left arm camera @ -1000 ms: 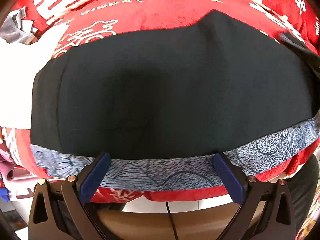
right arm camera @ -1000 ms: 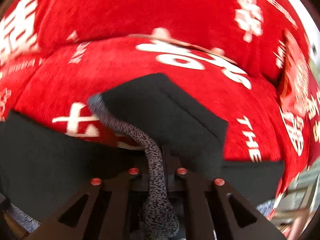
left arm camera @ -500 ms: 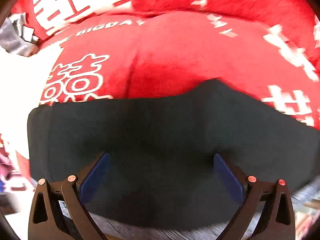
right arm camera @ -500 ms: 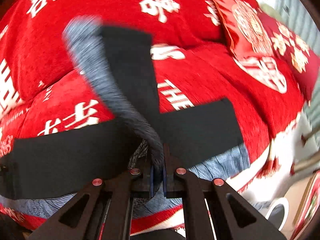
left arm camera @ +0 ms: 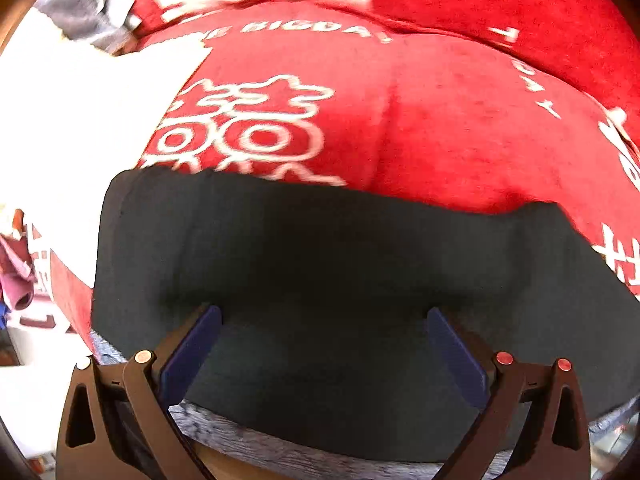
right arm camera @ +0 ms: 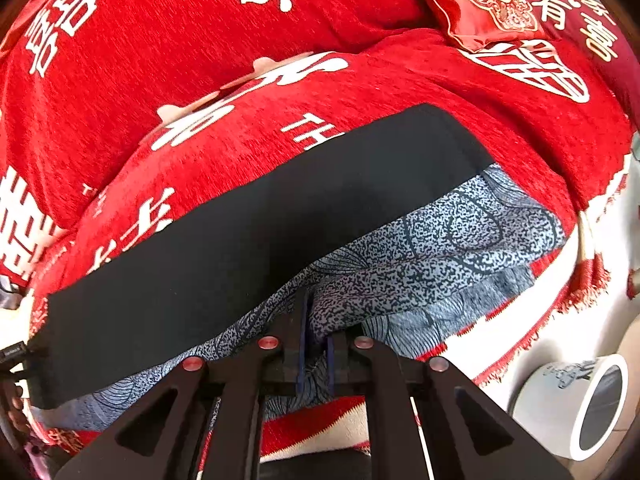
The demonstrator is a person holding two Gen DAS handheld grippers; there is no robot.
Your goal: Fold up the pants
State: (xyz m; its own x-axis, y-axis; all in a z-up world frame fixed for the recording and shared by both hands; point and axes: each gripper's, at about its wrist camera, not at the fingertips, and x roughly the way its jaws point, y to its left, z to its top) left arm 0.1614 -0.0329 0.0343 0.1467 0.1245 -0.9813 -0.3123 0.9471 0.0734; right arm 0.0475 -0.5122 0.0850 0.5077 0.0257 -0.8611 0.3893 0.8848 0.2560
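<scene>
The pants [right arm camera: 256, 248] are black with a blue-grey patterned band [right arm camera: 452, 240] along the near edge. They lie spread across a red sofa cover [right arm camera: 360, 92]. My right gripper [right arm camera: 316, 344] is shut on the patterned band at the near edge. In the left wrist view the black pants [left arm camera: 320, 264] fill the lower half, with the patterned band [left arm camera: 280, 452] at the bottom. My left gripper [left arm camera: 324, 340] is open just above the black cloth, one finger on each side, holding nothing.
The red cover with white lettering [left arm camera: 248, 136] drapes the sofa seat and back. A red embroidered cushion [right arm camera: 480, 4] leans at the back right. A white cylindrical cup [right arm camera: 580, 404] stands on the floor at the right. White and grey cloth [left arm camera: 80, 24] lies at the far left.
My right gripper swung the lifted pant leg down and over; the pants now lie flat in one long strip. My left gripper moved forward over the black cloth, still open.
</scene>
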